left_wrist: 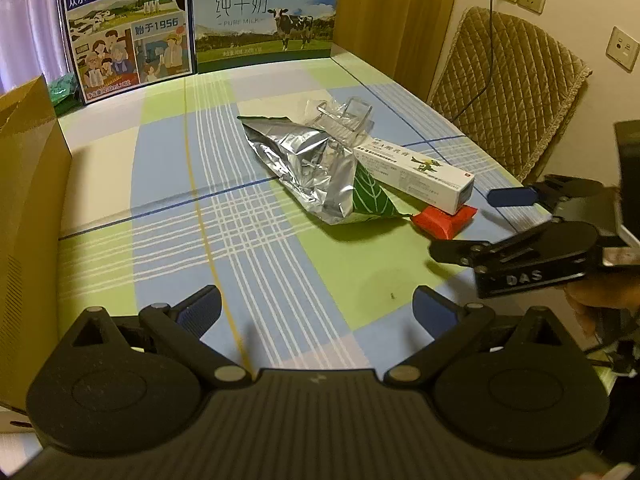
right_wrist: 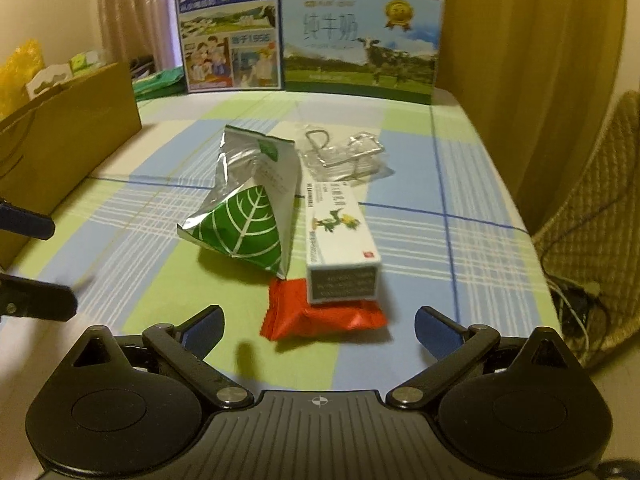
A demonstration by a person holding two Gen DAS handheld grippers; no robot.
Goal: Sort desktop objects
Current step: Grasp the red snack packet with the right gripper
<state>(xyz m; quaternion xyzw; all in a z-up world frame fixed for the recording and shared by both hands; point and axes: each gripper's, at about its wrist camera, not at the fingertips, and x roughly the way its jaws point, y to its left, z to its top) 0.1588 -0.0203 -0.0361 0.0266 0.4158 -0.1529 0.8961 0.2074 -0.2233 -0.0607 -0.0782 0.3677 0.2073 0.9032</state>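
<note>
- Cardboard box [right_wrist: 68,136] is standing at the table's left edge, at about 10 o'clock from the right gripper [right_wrist: 320,326]; well apart from it.
- Left gripper [left_wrist: 318,306] is hanging released over bare tablecloth [left_wrist: 256,240], jaws spread wide, nothing between them. The pile of objects is sitting at its 1 o'clock, well apart.
- Foil pouch [right_wrist: 248,212], silver with a green leaf print, is lying crumpled at 11 o'clock from the right gripper, near but not touching it.
- Clear plastic packaging [right_wrist: 344,152] is lying at 12 o'clock, behind the pouch and the carton, farthest of the pile.
- Red snack packet [right_wrist: 320,316] is lying flat at 12 o'clock, just ahead of the right gripper's spread fingers, roughly centred on the gap.
- White ointment carton [right_wrist: 340,240] is resting with its near end on the red snack packet, long axis running toward 12 o'clock.
- Right gripper is hanging released, jaws wide, gripping nothing.
- Two milk cartons [right_wrist: 360,44] are standing upright at the far table edge.
</note>
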